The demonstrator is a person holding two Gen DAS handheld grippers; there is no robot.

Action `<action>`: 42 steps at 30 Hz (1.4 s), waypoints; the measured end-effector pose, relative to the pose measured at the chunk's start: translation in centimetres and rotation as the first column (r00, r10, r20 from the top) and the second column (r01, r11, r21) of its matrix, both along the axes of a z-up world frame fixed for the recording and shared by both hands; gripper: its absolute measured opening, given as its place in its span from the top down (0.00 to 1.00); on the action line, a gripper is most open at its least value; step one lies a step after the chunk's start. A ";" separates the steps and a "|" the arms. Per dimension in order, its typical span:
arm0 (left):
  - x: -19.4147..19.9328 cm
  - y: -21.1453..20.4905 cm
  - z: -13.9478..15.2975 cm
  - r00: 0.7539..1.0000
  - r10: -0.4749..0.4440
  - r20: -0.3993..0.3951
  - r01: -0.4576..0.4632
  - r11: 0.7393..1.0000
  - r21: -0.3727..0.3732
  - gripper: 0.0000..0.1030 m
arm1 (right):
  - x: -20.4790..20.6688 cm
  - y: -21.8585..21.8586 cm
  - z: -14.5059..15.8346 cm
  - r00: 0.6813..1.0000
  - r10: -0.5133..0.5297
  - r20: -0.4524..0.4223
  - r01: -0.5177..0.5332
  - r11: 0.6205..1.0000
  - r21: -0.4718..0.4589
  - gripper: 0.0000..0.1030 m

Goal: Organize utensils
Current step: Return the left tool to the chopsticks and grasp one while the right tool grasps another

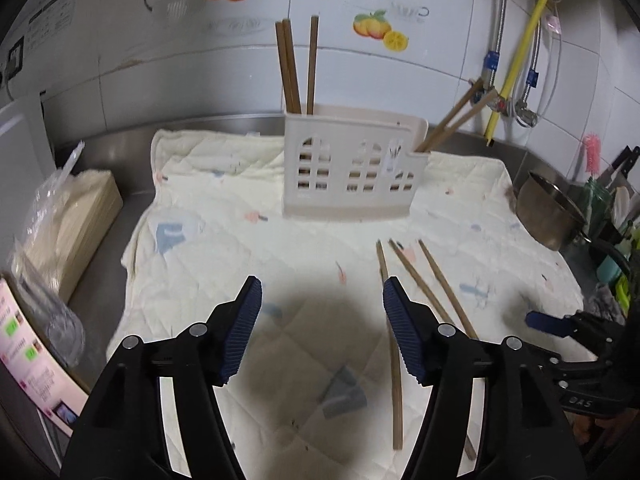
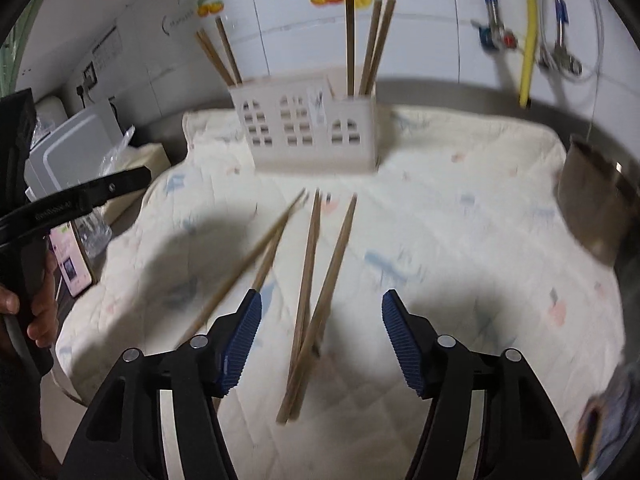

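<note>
A cream utensil holder (image 1: 348, 168) with window cut-outs stands on the quilted cloth (image 1: 224, 216); it also shows in the right wrist view (image 2: 312, 132). Brown chopsticks stand in its left compartment (image 1: 294, 68) and lean out of its right one (image 1: 452, 120). Several loose chopsticks (image 1: 436, 288) lie on the cloth by my left gripper's right finger, and in the right wrist view (image 2: 316, 292) they lie between and ahead of the fingers. My left gripper (image 1: 322, 328) is open and empty. My right gripper (image 2: 322, 340) is open above the loose chopsticks.
A steel pot (image 1: 548, 212) sits at the cloth's right edge. A bagged box (image 1: 68, 224) and a glass jar (image 1: 52, 320) are on the left. Pipes and a yellow hose (image 1: 520, 48) run down the tiled wall. The right gripper shows at the left view's right edge (image 1: 568, 328).
</note>
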State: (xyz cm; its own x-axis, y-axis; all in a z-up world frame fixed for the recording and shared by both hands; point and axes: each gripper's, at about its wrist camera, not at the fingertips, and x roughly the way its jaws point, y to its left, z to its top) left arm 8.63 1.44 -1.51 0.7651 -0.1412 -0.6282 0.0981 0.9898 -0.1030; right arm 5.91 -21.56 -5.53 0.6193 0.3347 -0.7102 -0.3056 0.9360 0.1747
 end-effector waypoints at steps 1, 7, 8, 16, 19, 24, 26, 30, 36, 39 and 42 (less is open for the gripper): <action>-0.2 0.0 -0.3 1.000 0.001 -0.008 -0.001 1.000 -0.004 0.38 | -0.1 0.0 -0.3 1.000 -0.004 -0.009 0.004 1.000 0.006 0.47; -0.9 0.3 -1.5 0.999 0.008 -0.036 -0.008 1.000 -0.019 0.38 | -0.4 0.3 -1.9 0.999 -0.019 -0.046 0.020 1.000 0.023 0.62; -1.0 0.5 -1.8 0.999 0.014 -0.042 -0.015 1.000 -0.023 0.38 | -0.3 0.3 -2.1 0.998 -0.022 -0.052 0.024 0.999 0.029 0.67; -1.5 1.1 -3.2 0.997 0.019 -0.076 -0.022 0.999 -0.027 0.38 | 0.4 0.7 -3.0 0.996 -0.041 -0.083 0.046 0.997 0.056 0.81; -1.7 1.2 -3.5 0.996 0.019 -0.083 -0.021 0.999 -0.028 0.38 | 0.6 0.8 -3.3 0.995 -0.049 -0.091 0.055 0.997 0.059 0.85; -1.9 1.0 -4.0 0.995 0.009 -0.096 -0.012 1.000 -0.026 0.38 | 0.9 0.8 -3.7 0.993 -0.066 -0.101 0.071 0.996 0.048 0.91; -2.0 0.6 -4.2 0.995 -0.005 -0.102 0.002 1.000 -0.027 0.38 | 1.0 0.7 -3.8 0.992 -0.070 -0.105 0.074 0.997 0.038 0.92; -2.2 -0.5 -4.8 0.992 -0.048 -0.115 0.045 0.999 -0.027 0.38 | 1.1 0.9 -4.1 0.991 -0.071 -0.113 0.073 0.997 0.021 0.92; -2.3 -2.7 -6.0 0.982 -0.122 -0.146 0.116 0.992 -0.049 0.39 | 0.9 0.7 -3.9 0.993 -0.089 -0.075 0.086 0.996 -0.037 0.93; -2.2 -3.6 -6.6 0.977 -0.145 -0.158 0.138 0.989 -0.057 0.44 | 0.8 0.1 -3.9 0.993 -0.098 -0.066 0.094 0.994 -0.055 0.93; -1.9 -4.3 -7.4 0.970 -0.168 -0.173 0.158 0.985 -0.074 0.59 | 0.7 -0.5 -4.0 0.993 -0.105 -0.061 0.101 0.993 -0.060 0.93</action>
